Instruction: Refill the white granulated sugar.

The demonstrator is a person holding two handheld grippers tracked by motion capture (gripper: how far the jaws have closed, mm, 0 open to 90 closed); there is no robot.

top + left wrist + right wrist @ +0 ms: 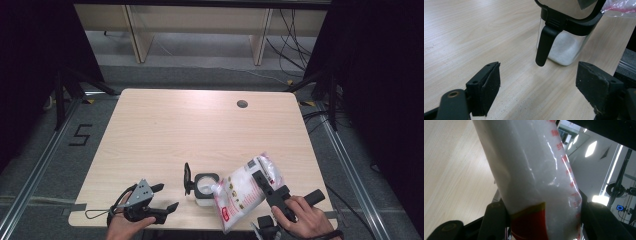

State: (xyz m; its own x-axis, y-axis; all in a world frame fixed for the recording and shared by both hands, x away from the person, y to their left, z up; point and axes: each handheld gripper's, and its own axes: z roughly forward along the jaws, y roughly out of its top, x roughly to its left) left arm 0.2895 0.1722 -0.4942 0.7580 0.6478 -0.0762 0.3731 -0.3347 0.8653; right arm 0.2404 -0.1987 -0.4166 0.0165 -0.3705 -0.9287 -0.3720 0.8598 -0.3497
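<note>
A clear square jar with a black rim and its flip lid standing open sits near the table's front edge; white powder fills its lower part. A plastic bag of white powder with red print is tilted so one corner lies over the jar's mouth. My right gripper is shut on the bag, whose white body is squeezed between both jaws. My left gripper stands open to the left of the jar, its pads holding nothing, with the lid's black tab just ahead.
The light wooden table has a round cable hole at the far right. Beyond its far edge are a grey floor, wooden furniture legs and loose cables. Black stands flank the table on both sides.
</note>
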